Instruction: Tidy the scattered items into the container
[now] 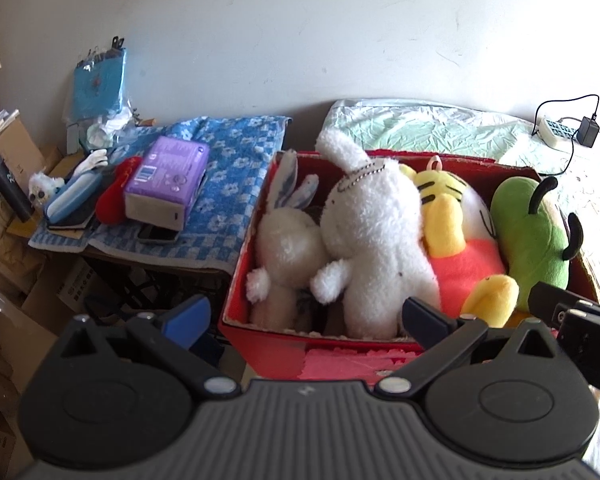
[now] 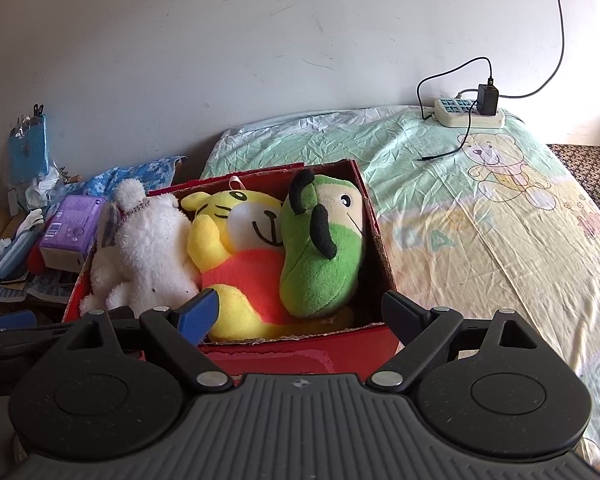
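- White wall behind; a bed (image 2: 440,200) with a pale green printed sheet carries a red box (image 2: 372,220), and a cluttered desk (image 1: 236,168) under a blue cloth stands to the left.
- Left gripper (image 1: 306,316): spread wide, nothing between its fingers, low at the box's near-left corner.
- Right gripper (image 2: 300,312): also spread wide and empty, at the box's near wall, right half.
- Just beyond both: four plush toys lie inside the box, namely small rabbit (image 1: 288,244), white rabbit (image 1: 376,236), yellow tiger (image 2: 240,248), green toy (image 2: 324,248). All lie lengthwise, near wall to far wall.
- The sheet around the box is bare except for a power strip (image 2: 468,112); a green scrap at the right wrist view's right edge cannot be identified.
- Judgement: the toys already lie where the task wants them. Neither gripper has a loose toy clearly in reach.
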A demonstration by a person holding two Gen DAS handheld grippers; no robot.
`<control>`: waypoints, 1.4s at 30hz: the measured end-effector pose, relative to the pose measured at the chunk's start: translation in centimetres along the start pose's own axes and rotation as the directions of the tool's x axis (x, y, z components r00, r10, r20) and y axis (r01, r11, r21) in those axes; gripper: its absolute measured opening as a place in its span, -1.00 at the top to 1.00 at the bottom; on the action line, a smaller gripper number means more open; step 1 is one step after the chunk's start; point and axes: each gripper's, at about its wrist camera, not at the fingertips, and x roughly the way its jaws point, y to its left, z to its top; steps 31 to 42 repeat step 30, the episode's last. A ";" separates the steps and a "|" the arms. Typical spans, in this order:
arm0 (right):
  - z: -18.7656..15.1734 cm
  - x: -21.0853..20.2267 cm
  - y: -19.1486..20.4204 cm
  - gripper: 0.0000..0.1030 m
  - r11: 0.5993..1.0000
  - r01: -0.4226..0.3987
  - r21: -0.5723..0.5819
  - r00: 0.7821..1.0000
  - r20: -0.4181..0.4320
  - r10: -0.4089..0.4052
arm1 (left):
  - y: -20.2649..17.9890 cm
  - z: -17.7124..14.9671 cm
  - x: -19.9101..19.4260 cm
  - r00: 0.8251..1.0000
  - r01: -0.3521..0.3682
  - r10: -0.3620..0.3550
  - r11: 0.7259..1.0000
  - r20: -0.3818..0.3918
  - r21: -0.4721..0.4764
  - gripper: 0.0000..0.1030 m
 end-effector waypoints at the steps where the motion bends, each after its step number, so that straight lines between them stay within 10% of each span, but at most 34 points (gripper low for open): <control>1: 0.2 0.0 0.1 -0.76 1.000 0.004 0.000 1.000 0.004 -0.004 | 0.0 0.2 0.0 1.000 -0.001 0.001 1.000 0.003 -0.001 -0.98; 42: 2.0 0.7 -0.4 -0.76 1.000 0.023 -0.020 0.999 0.028 -0.023 | -1.1 1.6 0.6 0.999 -0.007 0.007 1.000 0.036 -0.014 -0.98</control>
